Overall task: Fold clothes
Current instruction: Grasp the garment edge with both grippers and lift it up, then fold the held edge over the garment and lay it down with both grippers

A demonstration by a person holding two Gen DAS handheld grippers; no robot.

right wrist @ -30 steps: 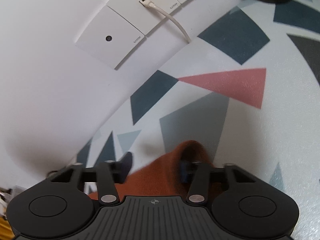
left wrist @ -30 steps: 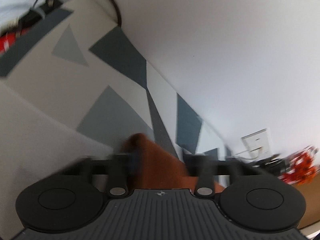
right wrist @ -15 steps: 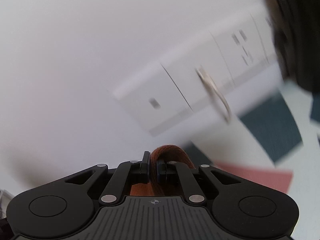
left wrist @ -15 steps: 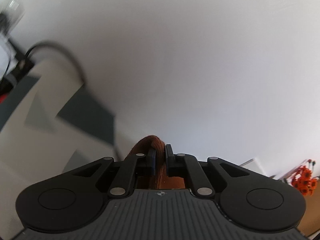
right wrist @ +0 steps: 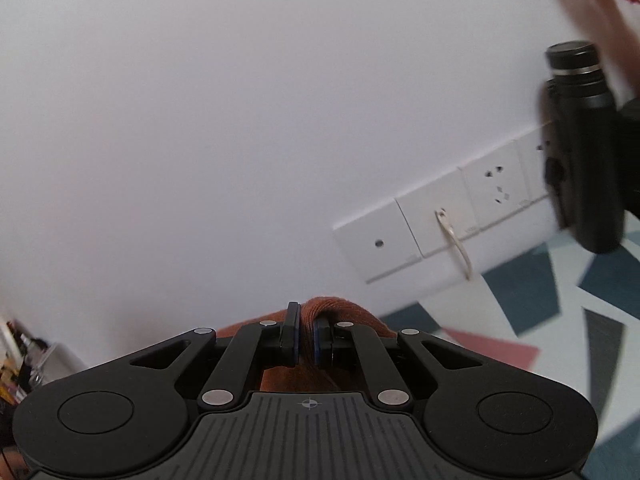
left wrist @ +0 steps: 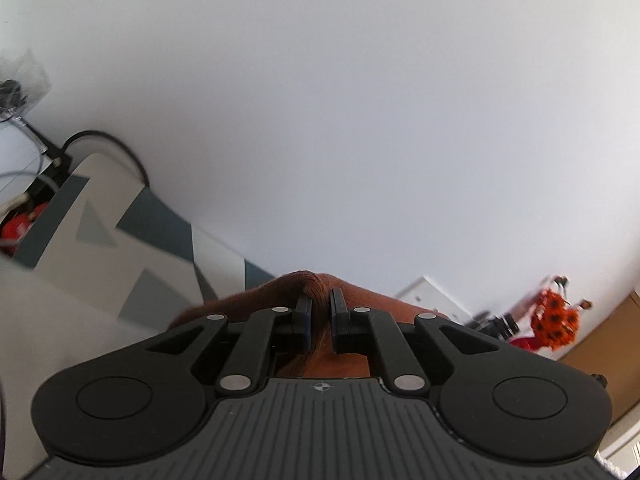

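Left gripper (left wrist: 319, 322) and right gripper (right wrist: 306, 334), each at 6 o'clock in its view, pinch bunched rust-brown knit garment (left wrist: 304, 286).

Ahead, only bare wall (left wrist: 360, 120); a black cylindrical device (right wrist: 584, 148) blocks the right tongs' right side

Garment (left wrist: 308, 284) between left gripper (left wrist: 319, 312) fingers, wall (left wrist: 360, 120) behind — patterned surface (left wrist: 120, 264) lower left, flowers (left wrist: 554, 326) right.
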